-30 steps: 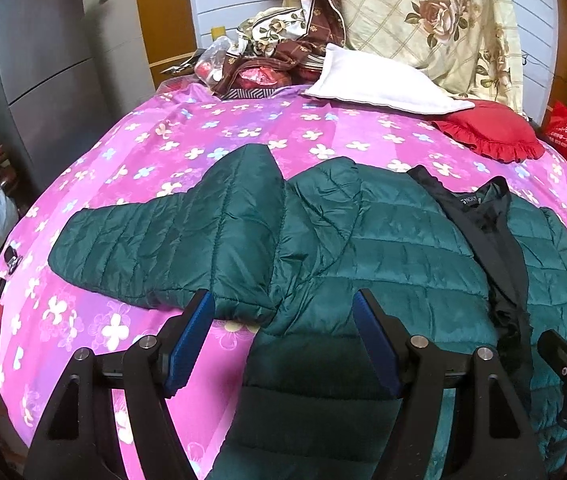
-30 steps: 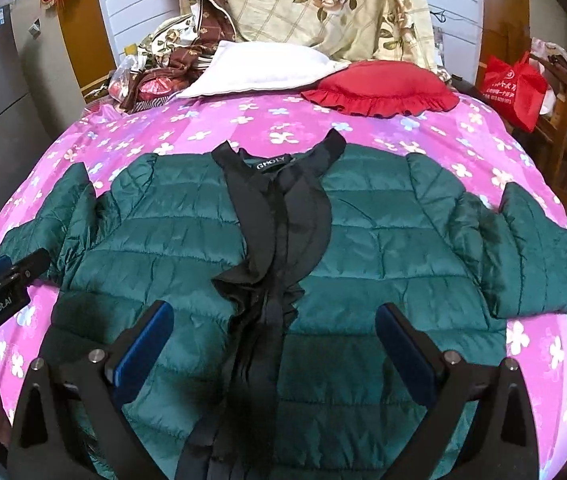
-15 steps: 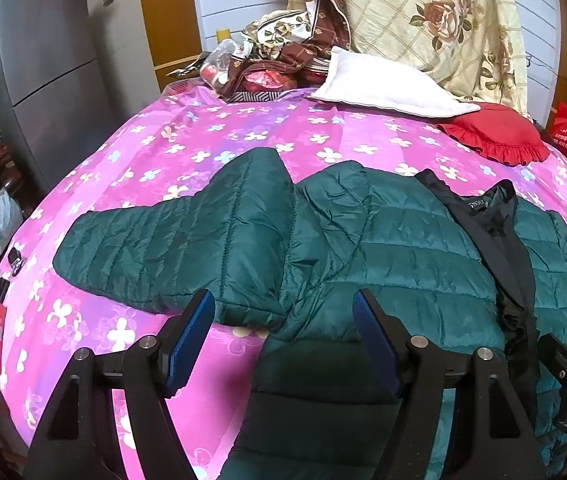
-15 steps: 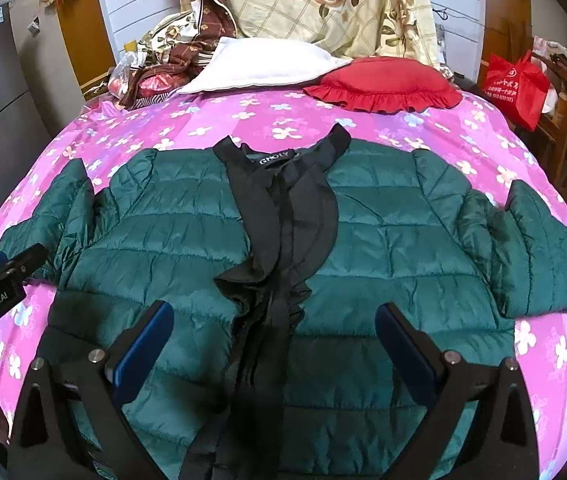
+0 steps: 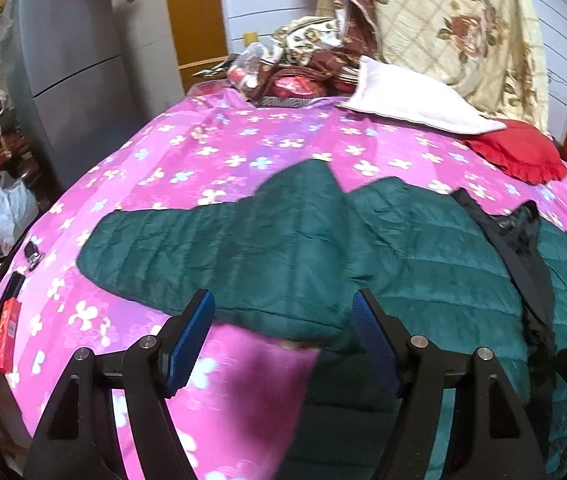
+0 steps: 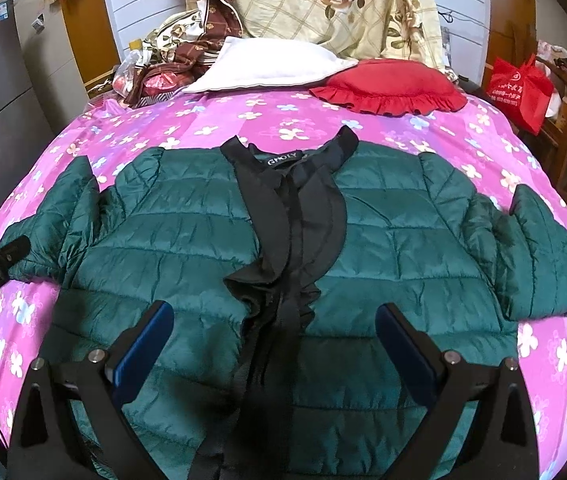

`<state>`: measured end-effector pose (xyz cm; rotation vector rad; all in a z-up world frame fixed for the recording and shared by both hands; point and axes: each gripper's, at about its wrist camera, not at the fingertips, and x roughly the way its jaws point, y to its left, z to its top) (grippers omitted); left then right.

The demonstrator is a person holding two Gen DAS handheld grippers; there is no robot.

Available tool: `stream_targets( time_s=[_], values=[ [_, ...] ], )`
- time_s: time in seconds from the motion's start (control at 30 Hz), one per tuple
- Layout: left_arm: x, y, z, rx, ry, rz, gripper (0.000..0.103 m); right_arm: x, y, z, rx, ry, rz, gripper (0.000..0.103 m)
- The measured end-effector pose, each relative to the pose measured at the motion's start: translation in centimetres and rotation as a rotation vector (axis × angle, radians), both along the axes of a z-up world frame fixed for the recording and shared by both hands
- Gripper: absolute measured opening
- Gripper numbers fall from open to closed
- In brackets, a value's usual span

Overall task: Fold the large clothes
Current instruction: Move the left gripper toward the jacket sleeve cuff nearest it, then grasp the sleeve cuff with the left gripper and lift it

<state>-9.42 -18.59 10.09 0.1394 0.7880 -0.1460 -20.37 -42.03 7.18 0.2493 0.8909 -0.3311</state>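
A dark green quilted puffer jacket (image 6: 187, 240) with black front trim (image 6: 295, 216) lies face up and spread flat on the pink flowered bed cover (image 6: 291, 120). Its left sleeve (image 5: 211, 248) stretches out to the left in the left wrist view, and its right sleeve (image 6: 539, 256) lies out to the right. My left gripper (image 5: 283, 332) is open and empty, just above the underarm edge of the left sleeve. My right gripper (image 6: 275, 340) is open and empty over the jacket's lower front. The jacket's hem is hidden below both views.
A white pillow (image 6: 267, 64), a red ruffled cushion (image 6: 391, 88) and a heap of floral bedding (image 6: 323, 4) lie at the head of the bed. A grey fridge (image 5: 67, 64) stands left. A red bag (image 6: 519, 88) stands right. A red pack (image 5: 5, 332) lies at the bed's left edge.
Both grippers have drawn back and risen a little, so the jacket sits lower and farther in both views. The left view has swung left toward the sleeve. The jacket has not moved.
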Motion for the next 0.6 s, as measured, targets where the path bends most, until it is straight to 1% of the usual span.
stream_targets(
  time_s=[0.17, 0.27, 0.37, 0.47, 0.53, 0.6],
  values=[
    [1.6, 3.1, -0.2, -0.004, 0.008, 0.065, 0.049, 0.1, 0.0, -0.1, 0.004, 0.006, 0.006, 0.102],
    [3.1, 6.2, -0.6, -0.033, 0.025, 0.131, 0.049, 0.1, 0.0, -0.1, 0.008, 0.005, 0.009, 0.102],
    [4.9, 10.0, -1.2, -0.092, 0.041, 0.222, 0.049, 0.0, 0.0, -0.2, 0.009, 0.006, 0.012, 0.102],
    [6.9, 14.3, -2.1, -0.17, 0.05, 0.332, 0.049, 0.1, 0.1, -0.4, 0.019, 0.015, 0.019, 0.102],
    [8.2, 16.2, -3.0, -0.181, 0.058, 0.386, 0.049, 0.1, 0.3, -0.6, 0.022, 0.021, 0.025, 0.102],
    [9.7, 18.1, -4.2, -0.178, 0.089, 0.434, 0.049, 0.2, 0.5, -0.7, 0.022, 0.026, 0.033, 0.102]
  ],
)
